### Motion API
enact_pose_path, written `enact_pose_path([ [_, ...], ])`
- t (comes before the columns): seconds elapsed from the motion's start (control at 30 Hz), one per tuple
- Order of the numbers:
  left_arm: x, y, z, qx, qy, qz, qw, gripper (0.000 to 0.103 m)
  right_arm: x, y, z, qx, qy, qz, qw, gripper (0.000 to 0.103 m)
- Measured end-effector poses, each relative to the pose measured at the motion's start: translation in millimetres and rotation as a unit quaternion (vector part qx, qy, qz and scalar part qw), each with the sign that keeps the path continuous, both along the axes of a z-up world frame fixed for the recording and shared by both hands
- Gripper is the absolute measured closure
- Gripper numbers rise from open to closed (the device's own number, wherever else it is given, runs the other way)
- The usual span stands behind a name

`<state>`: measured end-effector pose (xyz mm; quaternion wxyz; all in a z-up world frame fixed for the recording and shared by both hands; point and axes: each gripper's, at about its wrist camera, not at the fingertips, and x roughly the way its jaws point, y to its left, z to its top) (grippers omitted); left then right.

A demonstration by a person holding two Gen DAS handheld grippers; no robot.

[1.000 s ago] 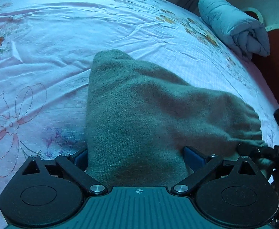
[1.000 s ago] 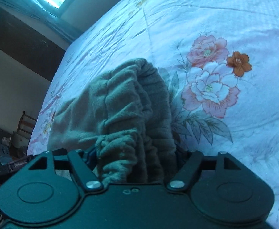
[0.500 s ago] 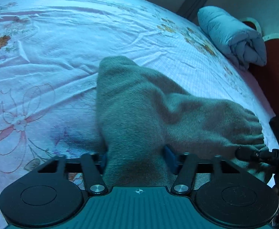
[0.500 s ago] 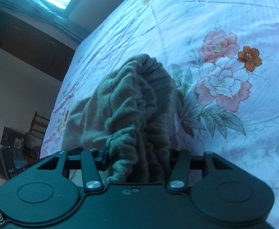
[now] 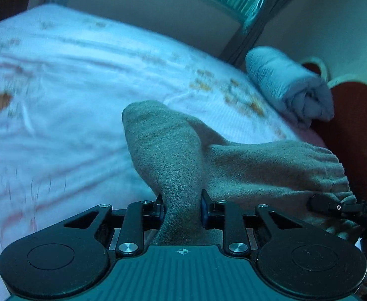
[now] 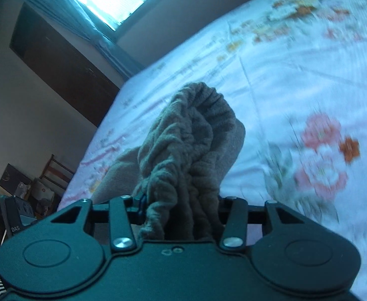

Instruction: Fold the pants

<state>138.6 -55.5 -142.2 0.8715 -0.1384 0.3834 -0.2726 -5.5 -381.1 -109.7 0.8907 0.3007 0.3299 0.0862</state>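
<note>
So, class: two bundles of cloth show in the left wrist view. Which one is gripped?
The grey-green pants: the left gripper is shut on them. The pale blue rolled bundle lies untouched at the bed's far edge.

Both wrist views low and close over the bed [image 5: 58, 80], sharing the pants [image 5: 173, 150], facing opposite ways.

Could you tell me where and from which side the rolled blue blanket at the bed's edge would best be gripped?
Probably across the middle of the rolled blue blanket, coming down from above with the fingers straddling the roll. It lies on its side on the floral bedsheet; the bunched end facing the camera looks loose and could unravel. It may be too thick for the jaws, so pinching an outer fold may be needed.
</note>
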Motion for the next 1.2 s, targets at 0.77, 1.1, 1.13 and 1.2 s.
enact_pose_path([
  [0.77,234.3,-42.3,-35.5,0.07,-0.013,0.024,0.9972,0.076,238.7,-32.9,-28.5,0.021,0.016,-0.024,0.999,0.066],
  [1.1,234.1,-29.8,-54.6,0.116,0.007,0.07,0.9907,0.01,231.9,-38.4,-66.9,-0.029,0.065,-0.092,0.993,0.029],
  [1.13,229.7,-27.5,-48.2,0.131,0.003,0.076,0.9885,0.01,227.8,-40.3,-63.1,-0.03,0.061,-0.099,0.993,0.029],
  [1.2,216.3,-20.2,-32.9,0.15,-0.002,0.078,0.9856,0.006,216.9,-44.0,-50.3,-0.037,0.051,-0.11,0.992,0.029],
])
